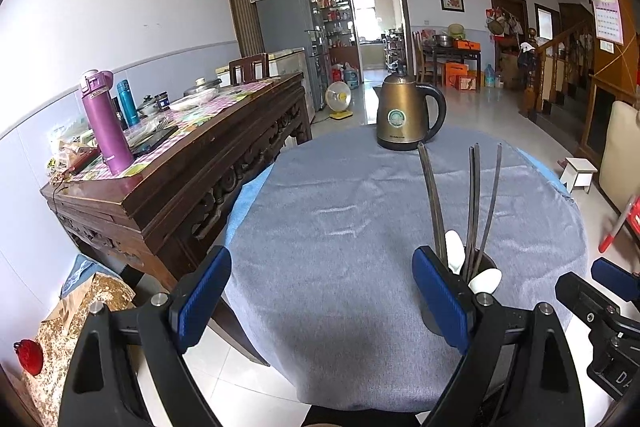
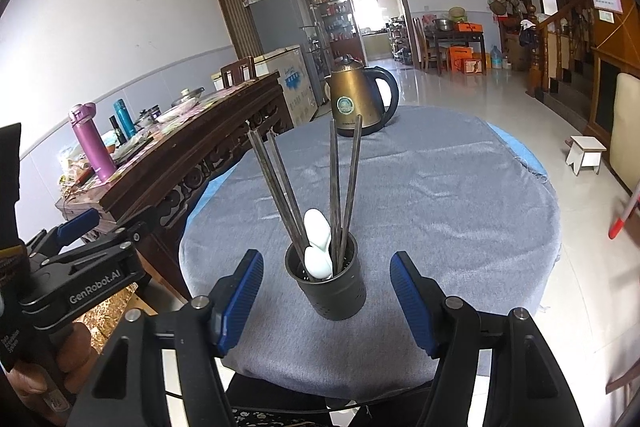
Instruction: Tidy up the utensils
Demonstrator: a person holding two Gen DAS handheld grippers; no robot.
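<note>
A: Where do both wrist cameras look?
B: Across the round table, angled down. Right sits close before the utensil holder; left sees it rightward. Both share the kettle.

You see a dark grey cylindrical utensil holder standing upright on the grey cloth near the 6 o'clock edge of the round table. Its wall is perforated with small slots. Four dark chopsticks stand in it, thick ends up: two lean together toward 11 o'clock, while the other two rise toward 12 o'clock, spreading slightly apart at the top. Two white spoons sit between them, bowls up, one tucked just below the other, the lower at the rim. In the left view, the holder is mostly hidden; chopsticks and spoons show above it.
</note>
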